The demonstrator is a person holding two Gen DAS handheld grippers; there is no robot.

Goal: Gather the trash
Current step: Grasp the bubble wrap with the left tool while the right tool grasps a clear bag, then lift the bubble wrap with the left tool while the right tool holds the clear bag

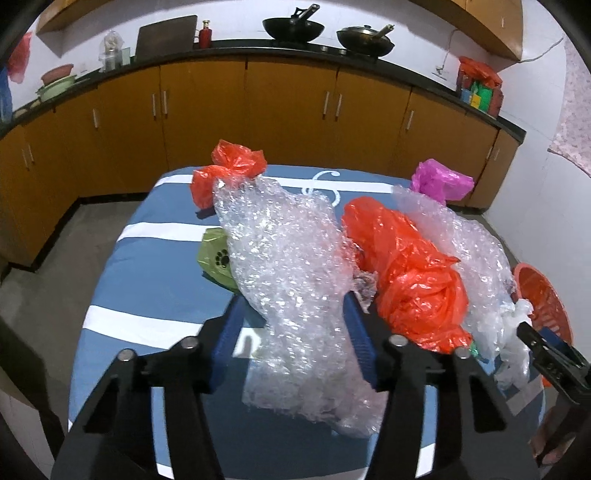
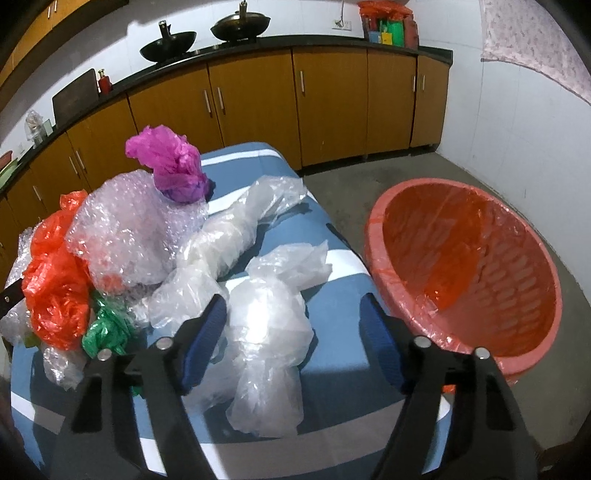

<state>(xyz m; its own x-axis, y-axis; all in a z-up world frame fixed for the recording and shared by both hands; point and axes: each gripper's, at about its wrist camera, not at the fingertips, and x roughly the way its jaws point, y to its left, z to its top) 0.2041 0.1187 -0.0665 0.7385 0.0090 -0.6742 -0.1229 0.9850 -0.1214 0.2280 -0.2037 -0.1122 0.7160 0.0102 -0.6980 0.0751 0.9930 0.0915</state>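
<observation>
Crumpled plastic lies on a blue striped tablecloth (image 1: 147, 280). My left gripper (image 1: 293, 299) is open astride a long sheet of bubble wrap (image 1: 288, 258); the right pad touches it and a gap shows at the left pad. My right gripper (image 2: 295, 299) is open around a clear plastic bag (image 2: 266, 325), with room at the right pad. Beside these lie an orange bag (image 1: 413, 273), a magenta bag (image 2: 170, 166), a second wad of bubble wrap (image 2: 129, 229), a green bag (image 2: 107, 328) and another clear bag (image 2: 240, 221). An orange basket (image 2: 480, 273) lined with red film stands right of the table.
A red bag (image 1: 232, 162) and an olive bag with a paw print (image 1: 218, 258) lie at the table's far left. Brown cabinets (image 1: 288, 110) under a dark counter with woks (image 1: 293, 26) run along the back wall. Grey floor surrounds the table.
</observation>
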